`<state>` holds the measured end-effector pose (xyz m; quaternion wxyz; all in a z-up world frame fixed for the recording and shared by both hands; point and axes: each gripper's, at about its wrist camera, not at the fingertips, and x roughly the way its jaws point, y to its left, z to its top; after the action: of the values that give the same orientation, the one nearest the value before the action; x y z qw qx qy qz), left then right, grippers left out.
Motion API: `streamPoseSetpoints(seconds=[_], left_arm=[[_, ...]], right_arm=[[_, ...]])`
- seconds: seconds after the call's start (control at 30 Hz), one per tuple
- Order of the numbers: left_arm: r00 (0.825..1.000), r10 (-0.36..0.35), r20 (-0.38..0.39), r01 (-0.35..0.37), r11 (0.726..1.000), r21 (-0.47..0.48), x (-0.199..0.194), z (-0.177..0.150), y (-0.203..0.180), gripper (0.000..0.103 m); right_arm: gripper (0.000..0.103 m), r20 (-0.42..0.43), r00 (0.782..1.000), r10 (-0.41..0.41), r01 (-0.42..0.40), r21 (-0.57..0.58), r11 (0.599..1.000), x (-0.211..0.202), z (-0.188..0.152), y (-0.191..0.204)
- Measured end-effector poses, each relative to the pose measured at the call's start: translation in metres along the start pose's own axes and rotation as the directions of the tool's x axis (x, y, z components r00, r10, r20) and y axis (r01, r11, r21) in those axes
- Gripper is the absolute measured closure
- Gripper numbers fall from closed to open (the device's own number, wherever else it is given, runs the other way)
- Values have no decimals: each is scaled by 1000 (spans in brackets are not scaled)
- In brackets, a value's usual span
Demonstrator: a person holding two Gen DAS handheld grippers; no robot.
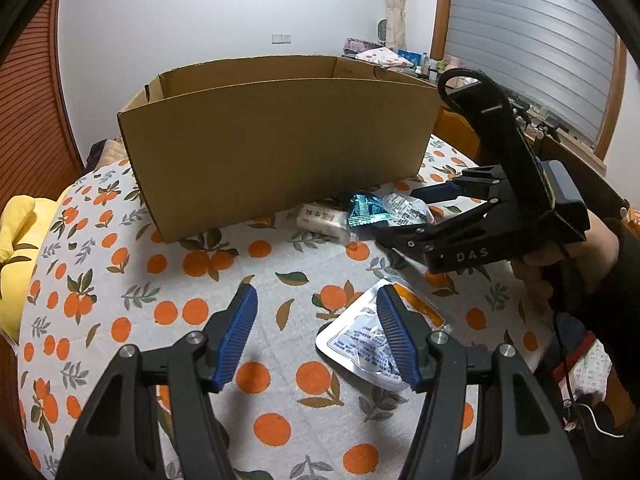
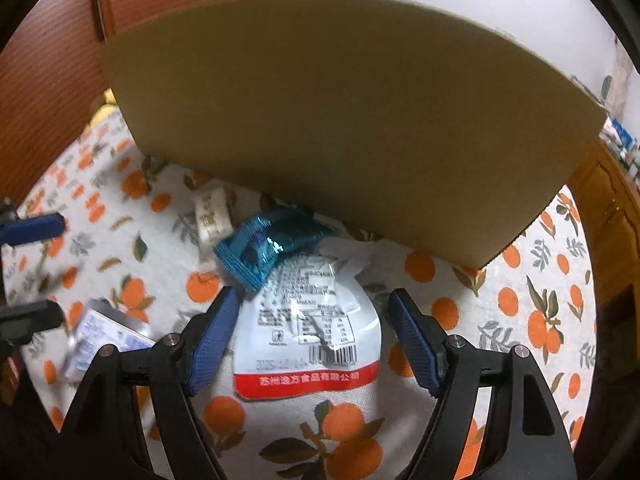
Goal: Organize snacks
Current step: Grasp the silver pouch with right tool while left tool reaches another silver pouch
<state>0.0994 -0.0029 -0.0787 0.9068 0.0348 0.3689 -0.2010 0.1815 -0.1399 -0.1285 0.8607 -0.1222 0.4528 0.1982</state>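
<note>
Left gripper (image 1: pixel 316 332) stood released, nothing between its blue pads, hovering over the orange-print cloth (image 1: pixel 192 264). Just under and right of its right finger lay a silver snack pouch (image 1: pixel 360 340), printed side up, partly hidden by that finger.

Right gripper (image 2: pixel 310 330) was likewise spread wide and not holding anything. Between its fingers, close in, lay a white pouch with red bottom band (image 2: pixel 308 344), flat on the cloth; jaws sat to either side but had not closed on it. Whether the pads touched it could not be told.

Just ahead of that pouch, a teal foil packet (image 2: pixel 268 240) overlapped its far edge. Ahead and to the left of the right gripper, a small white wrapped bar (image 2: pixel 210 216) lay on its own.

Farthest out, the cardboard box (image 1: pixel 276 140) stood open-topped, its near wall just behind the teal packet.

Judgement: early stage. Four snacks were still on the cloth outside the box; box contents were hidden by the wall. White pouch looked the next pick
</note>
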Motion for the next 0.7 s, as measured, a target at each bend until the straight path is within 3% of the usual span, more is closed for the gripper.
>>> streamPoseSetpoints(seconds=[0.07, 0.1, 0.47, 0.7], left_arm=[[1000, -8, -6, 8, 1000, 4, 1, 0, 0, 41], [1000, -15, -10, 15, 1000, 6, 1, -1, -1, 41], [995, -76, -64, 79, 995, 53, 14, -4, -13, 38], [986, -115, -117, 126, 988, 92, 17, -5, -17, 35]], right_arm=[[29, -6, 1000, 10, -10, 8, 1000, -1, -1, -3], [37, -4, 1000, 13, -13, 9, 1000, -3, -2, -4], [39, 3, 1000, 17, -17, 73, 997, -38, -41, -31], [38, 28, 999, -26, 23, 104, 994, -48, -59, -44]])
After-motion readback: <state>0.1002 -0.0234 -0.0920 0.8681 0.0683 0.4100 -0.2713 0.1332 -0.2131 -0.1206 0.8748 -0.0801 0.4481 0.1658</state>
